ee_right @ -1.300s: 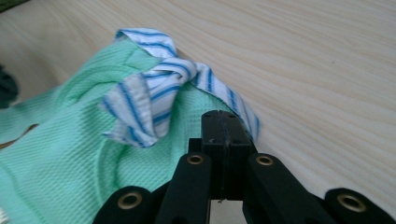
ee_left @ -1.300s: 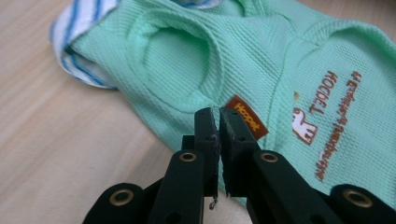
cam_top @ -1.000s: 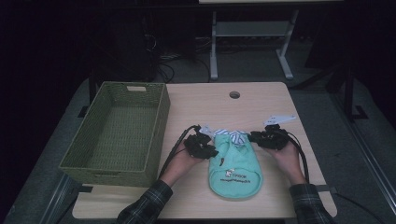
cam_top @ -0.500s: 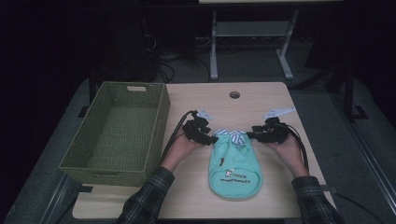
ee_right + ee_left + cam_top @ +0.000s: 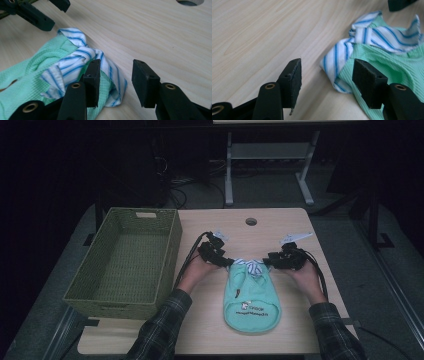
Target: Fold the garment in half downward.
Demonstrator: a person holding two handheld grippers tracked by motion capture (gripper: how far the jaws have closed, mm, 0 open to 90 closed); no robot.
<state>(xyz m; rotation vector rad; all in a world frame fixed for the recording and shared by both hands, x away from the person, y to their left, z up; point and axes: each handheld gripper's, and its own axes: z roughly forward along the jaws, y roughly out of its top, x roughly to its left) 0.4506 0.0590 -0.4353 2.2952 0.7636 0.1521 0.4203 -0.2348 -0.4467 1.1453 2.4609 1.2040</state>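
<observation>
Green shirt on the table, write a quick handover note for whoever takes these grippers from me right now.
Left hand-held gripper: jaws have just been opening, open at the shirt's left collar corner, gripping nothing.
Right hand-held gripper: open, one jaw over the striped collar, not clamped.
Small green shirt: flat on the table, collar away from the person.
Wicker basket: empty, left of the shirt.
Done: shirt laid out.
Left: probably folding it and putting it in the basket.

Dark room, grey floor (image 5: 350,265), white metal frame (image 5: 270,155) behind wooden table (image 5: 280,225)
</observation>
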